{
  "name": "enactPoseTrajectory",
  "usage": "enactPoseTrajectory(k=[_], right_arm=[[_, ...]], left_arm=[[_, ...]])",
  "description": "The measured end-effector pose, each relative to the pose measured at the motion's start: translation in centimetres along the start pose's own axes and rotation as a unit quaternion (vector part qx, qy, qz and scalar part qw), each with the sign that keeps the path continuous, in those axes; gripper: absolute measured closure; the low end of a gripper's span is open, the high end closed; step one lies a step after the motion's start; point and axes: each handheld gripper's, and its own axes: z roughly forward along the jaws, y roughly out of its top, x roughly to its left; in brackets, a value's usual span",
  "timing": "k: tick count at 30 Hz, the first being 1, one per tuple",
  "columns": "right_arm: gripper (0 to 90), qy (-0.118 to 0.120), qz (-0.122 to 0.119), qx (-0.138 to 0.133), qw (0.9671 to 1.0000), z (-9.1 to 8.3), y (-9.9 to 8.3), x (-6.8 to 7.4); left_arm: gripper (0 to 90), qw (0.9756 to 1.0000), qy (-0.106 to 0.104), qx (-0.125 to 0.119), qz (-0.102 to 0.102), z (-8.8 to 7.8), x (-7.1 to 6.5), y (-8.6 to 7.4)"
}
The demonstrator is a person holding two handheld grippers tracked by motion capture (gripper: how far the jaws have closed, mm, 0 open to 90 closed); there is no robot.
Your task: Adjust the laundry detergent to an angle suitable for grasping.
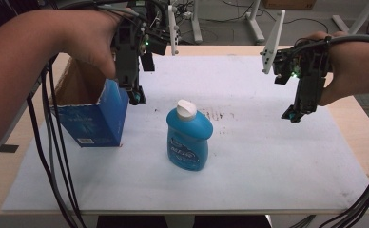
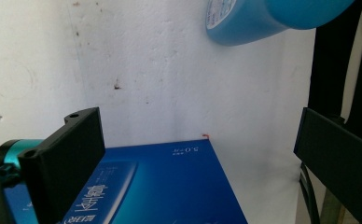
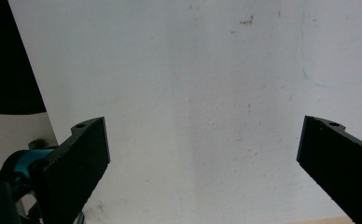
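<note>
A blue bottle (image 1: 189, 137) with a white cap stands upright near the middle of the white sheet (image 1: 249, 171). To its left an open-topped blue carton (image 1: 94, 116) stands on the sheet. My left gripper (image 1: 136, 97) hangs at the carton's right upper edge, open, nothing between its jaws. In the left gripper view the carton's blue side (image 2: 170, 186) lies below the gripper (image 2: 195, 163) and the bottle's base (image 2: 254, 18) sits at the top. My right gripper (image 1: 293, 114) hovers above the sheet's right side, open and empty. The right gripper view has bare sheet (image 3: 193, 93) between the jaws.
The sheet covers most of a wooden table (image 1: 358, 118). Cables (image 1: 54, 156) trail down from the left hand across the table's left side. More cables (image 1: 368, 194) hang at the right front corner. White frame legs (image 1: 254, 23) stand on the floor behind the table.
</note>
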Motion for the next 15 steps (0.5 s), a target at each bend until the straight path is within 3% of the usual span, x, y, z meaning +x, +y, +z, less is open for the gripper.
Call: enactPoseTrajectory(k=[15], right_arm=[[1.4,0.0,-0.021,-0.009,0.9998,-0.6,2.2,-0.3]], left_arm=[[1.8,0.9997,-0.003,0.006,-0.022,0.2,0.1,-0.3]])
